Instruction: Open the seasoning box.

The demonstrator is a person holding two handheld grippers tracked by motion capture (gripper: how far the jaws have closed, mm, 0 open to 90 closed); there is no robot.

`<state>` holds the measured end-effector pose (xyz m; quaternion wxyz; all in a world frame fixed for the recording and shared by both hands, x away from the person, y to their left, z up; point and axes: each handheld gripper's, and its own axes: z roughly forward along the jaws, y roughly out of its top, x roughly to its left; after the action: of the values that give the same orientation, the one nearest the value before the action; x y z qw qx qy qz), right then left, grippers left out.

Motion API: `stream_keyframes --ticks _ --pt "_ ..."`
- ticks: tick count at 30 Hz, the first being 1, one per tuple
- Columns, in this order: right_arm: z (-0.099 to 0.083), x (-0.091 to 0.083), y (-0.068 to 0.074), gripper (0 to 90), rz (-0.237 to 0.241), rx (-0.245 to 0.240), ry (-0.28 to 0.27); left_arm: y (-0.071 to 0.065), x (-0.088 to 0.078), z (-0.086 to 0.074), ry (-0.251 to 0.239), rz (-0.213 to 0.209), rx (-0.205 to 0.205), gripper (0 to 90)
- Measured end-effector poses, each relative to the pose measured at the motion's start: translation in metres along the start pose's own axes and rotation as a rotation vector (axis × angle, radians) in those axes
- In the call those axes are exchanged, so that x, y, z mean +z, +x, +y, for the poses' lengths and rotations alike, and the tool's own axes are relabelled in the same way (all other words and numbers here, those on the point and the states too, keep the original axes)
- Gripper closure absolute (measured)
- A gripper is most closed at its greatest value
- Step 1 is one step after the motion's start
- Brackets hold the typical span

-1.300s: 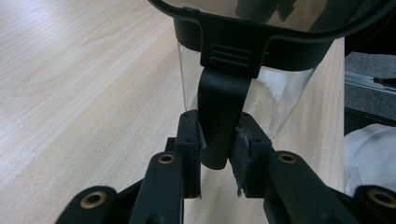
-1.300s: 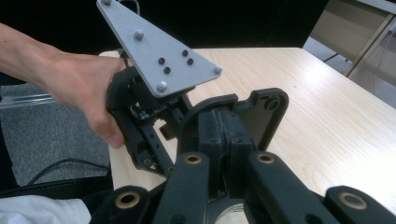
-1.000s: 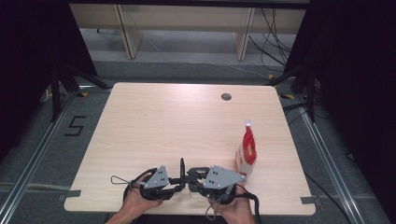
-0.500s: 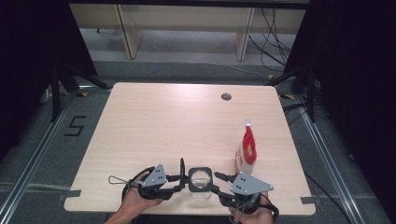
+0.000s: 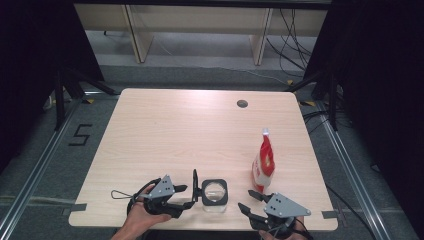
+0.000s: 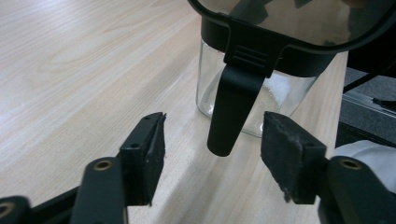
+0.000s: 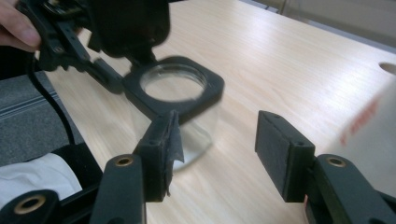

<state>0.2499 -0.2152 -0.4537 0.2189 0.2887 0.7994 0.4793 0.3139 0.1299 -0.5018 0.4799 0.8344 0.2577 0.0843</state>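
Note:
A clear glass jar [image 5: 214, 193] with a black square lid stands near the table's front edge. In the left gripper view the lid's black clasp [image 6: 231, 109] hangs down between the jaws, and neither pad touches it. My left gripper [image 5: 194, 190] sits just left of the jar, open, its jaws having just been opening. My right gripper [image 5: 245, 199] is apart from the jar on its right, near the front edge; it is open with nothing between its pads, and its jaws have also just been opening. From the right gripper view the jar [image 7: 175, 100] lies ahead to the left.
A red and white pouch [image 5: 263, 161] stands upright just behind the right gripper, blurred at the right of the right gripper view [image 7: 369, 121]. The wooden table [image 5: 200, 130] has a round cable hole [image 5: 242, 103] at the back right. Shelving and cables lie beyond the table.
Both grippers were closed in together at the jar. The right one has let go and drawn away to the right and toward the front edge. The left gripper's jaws have spread in place.

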Motion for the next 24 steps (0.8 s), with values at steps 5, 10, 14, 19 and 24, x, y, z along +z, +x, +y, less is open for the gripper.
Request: stream_keyframes --ticks 5,10,14,19,24 --pt "-0.009 -0.008 -0.004 43.3 -0.020 0.066 0.020 0.001 -0.002 -0.001 0.011 0.018 -0.020 33.4" --pt "-0.015 -0.014 -0.011 41.1 -0.053 0.094 0.002 -0.002 -0.002 -0.002 0.015 0.024 -0.018 26.9" --pt "-0.019 -0.020 -0.015 39.6 -0.093 0.106 0.023 -0.003 -0.003 -0.003 0.030 0.040 -0.024 26.2" --pt "-0.021 -0.023 -0.019 37.9 -0.116 0.134 0.033 -0.004 -0.005 -0.003 0.012 0.041 -0.048 24.7" --pt "-0.024 -0.024 -0.023 34.9 -0.135 0.161 0.046 -0.006 -0.006 -0.002 0.013 0.053 -0.065 24.7"
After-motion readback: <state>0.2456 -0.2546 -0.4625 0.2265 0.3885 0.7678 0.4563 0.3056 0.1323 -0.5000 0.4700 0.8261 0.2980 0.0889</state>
